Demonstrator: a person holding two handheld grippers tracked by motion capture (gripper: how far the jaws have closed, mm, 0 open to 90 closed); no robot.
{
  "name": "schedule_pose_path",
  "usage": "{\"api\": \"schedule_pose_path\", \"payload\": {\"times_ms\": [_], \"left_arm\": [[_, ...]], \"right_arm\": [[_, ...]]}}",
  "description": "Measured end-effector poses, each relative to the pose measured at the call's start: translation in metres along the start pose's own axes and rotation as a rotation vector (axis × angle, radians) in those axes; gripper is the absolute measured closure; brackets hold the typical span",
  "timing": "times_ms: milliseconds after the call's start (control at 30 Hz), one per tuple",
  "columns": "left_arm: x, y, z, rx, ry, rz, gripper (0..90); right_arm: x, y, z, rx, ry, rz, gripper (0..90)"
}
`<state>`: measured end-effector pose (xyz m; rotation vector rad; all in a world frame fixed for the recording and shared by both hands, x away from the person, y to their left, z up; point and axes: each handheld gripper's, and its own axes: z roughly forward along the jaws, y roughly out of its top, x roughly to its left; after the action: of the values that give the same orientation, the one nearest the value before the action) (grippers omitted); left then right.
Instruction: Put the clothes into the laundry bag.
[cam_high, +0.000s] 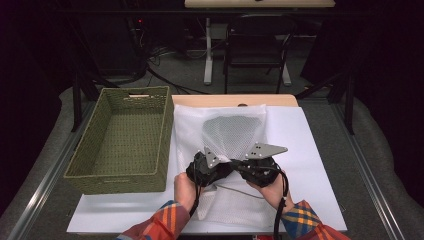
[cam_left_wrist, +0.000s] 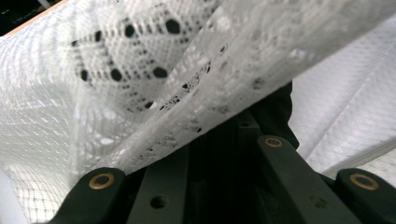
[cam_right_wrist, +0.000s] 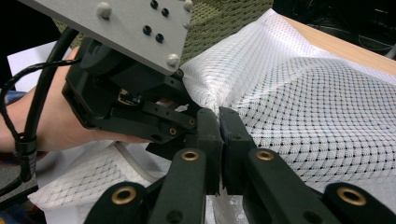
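A white mesh bag (cam_high: 232, 131) lies on the white table top (cam_high: 310, 165), and its middle is lifted into a raised fold. Both grippers meet at that fold near the front. My left gripper (cam_high: 225, 162) comes in from the left, and the mesh (cam_left_wrist: 140, 93) drapes over its jaws, which close on the fabric. My right gripper (cam_right_wrist: 219, 116) is shut, with its pads pressed together on a pinch of the mesh (cam_right_wrist: 299, 93). In the right gripper view the left gripper (cam_right_wrist: 140, 107) sits right beside the right one, grey plate on top. A hand holds each gripper.
An empty green woven basket (cam_high: 117, 177) stands at the left, against the bag's edge. A wooden table edge (cam_high: 235, 100) shows behind the bag. A chair (cam_high: 257, 45) and cables are on the floor beyond. Bare white table top lies to the right.
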<state>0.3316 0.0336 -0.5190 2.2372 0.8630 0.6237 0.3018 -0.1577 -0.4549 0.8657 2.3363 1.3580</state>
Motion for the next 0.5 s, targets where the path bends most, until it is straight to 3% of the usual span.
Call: {"api": "schedule_pose_path", "payload": {"times_ms": [300, 500], "left_arm": [[0.0072, 0.0, 0.0038, -0.022, 0.049, -0.025, 80.7], [0.0092, -0.0022, 0.0066, 0.004, 0.027, -0.026, 77.7]], "right_arm": [[0.0006, 0.0002, 0.0003, -0.003, 0.003, -0.003, 88.4], [-0.0007, -0.0005, 0.0001, 0.002, 0.001, 0.003, 88.4]]}}
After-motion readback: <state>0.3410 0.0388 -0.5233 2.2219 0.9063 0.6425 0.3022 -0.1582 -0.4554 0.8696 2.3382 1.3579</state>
